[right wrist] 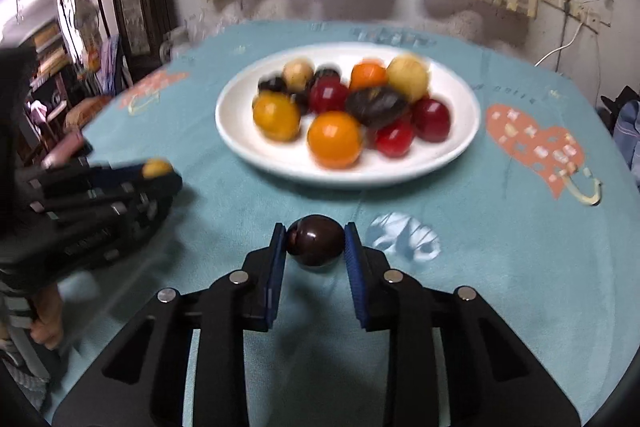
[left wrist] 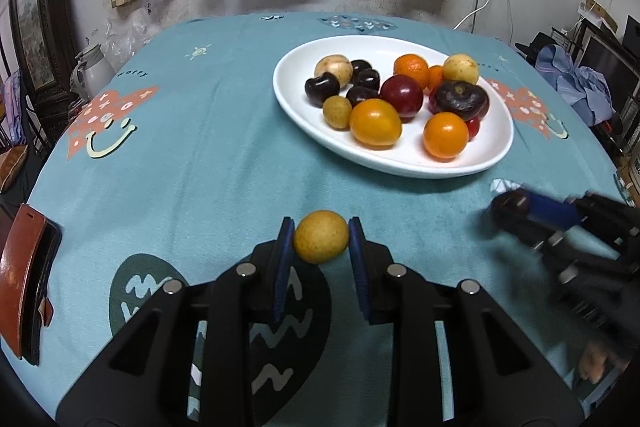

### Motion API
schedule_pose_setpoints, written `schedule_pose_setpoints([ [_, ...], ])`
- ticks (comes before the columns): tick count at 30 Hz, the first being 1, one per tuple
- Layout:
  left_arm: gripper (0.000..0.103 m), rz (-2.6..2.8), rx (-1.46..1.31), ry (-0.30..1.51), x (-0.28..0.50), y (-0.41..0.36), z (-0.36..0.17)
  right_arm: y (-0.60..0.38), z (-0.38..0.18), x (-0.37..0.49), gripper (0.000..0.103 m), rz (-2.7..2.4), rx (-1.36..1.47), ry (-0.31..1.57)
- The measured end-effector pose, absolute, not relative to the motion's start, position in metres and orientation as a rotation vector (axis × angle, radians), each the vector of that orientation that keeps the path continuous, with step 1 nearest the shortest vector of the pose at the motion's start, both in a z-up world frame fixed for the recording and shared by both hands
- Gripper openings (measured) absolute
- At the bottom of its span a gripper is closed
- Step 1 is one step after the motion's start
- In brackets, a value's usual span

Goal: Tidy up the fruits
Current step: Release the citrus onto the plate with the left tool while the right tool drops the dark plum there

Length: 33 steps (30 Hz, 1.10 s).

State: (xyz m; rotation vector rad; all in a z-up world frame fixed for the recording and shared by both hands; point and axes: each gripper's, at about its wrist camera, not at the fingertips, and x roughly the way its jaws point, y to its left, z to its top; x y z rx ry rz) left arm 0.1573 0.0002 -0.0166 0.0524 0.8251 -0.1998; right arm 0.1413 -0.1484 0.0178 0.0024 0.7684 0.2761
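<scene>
Fruits (left wrist: pixel 400 99) fill white plate (left wrist: pixel 496 155) on tablecloth (left wrist: pixel 200 167).

Left gripper (left wrist: pixel 321 235): black plastic frame w/ triangular cut-outs, two fingers (left wrist: pixel 362 267) faced w/ blue ribbed pads, four round silver pivot pins on top. Right gripper (right wrist: pixel 315 241): same build, black frame, blue pads, silver pins. Person: striped grey-and-white sleeve (right wrist: pixel 14 311) at the hand (right wrist: pixel 46 323) behind the left unit.
</scene>
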Motion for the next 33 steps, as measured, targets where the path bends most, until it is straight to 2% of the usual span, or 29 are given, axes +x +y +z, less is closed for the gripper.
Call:
schedule_pose_setpoints([
  [3, 0.028, -0.199, 0.029, 0.804, 0.168, -0.003, 0.0, -0.164, 0.054, 0.14, 0.029, 0.247, 0.035, 0.673],
  [9, 0.028, -0.173, 0.063, 0.759, 0.214, -0.019, 0.031, -0.177, 0.09, 0.181, 0.029, 0.201, 0.028, 0.621],
  [18, 0.029, -0.161, 0.096, 0.749, 0.279, -0.04, 0.022, -0.154, 0.069, 0.268, 0.03, 0.22, -0.037, 0.66],
  [20, 0.039, -0.163, 0.113, 0.752, 0.289, -0.045, 0.014, -0.15, 0.06, 0.28, 0.03, 0.207, -0.065, 0.686],
  [21, 0.047, -0.164, 0.113, 0.748, 0.291, -0.046, 0.012, -0.15, 0.055, 0.284, 0.031, 0.2, -0.071, 0.696],
  [22, 0.049, -0.171, 0.113, 0.741, 0.292, -0.048, 0.011, -0.151, 0.053, 0.285, 0.031, 0.199, -0.068, 0.696],
  [24, 0.051, -0.184, 0.117, 0.736, 0.29, -0.05, 0.009, -0.157, 0.052, 0.284, 0.035, 0.191, -0.052, 0.686],
  [26, 0.055, -0.193, 0.125, 0.728, 0.285, -0.052, 0.009, -0.161, 0.055, 0.277, 0.058, 0.177, -0.029, 0.649],
  [33, 0.056, -0.172, 0.144, 0.697, 0.258, -0.051, 0.02, -0.166, 0.072, 0.246, 0.058, 0.174, -0.015, 0.613],
])
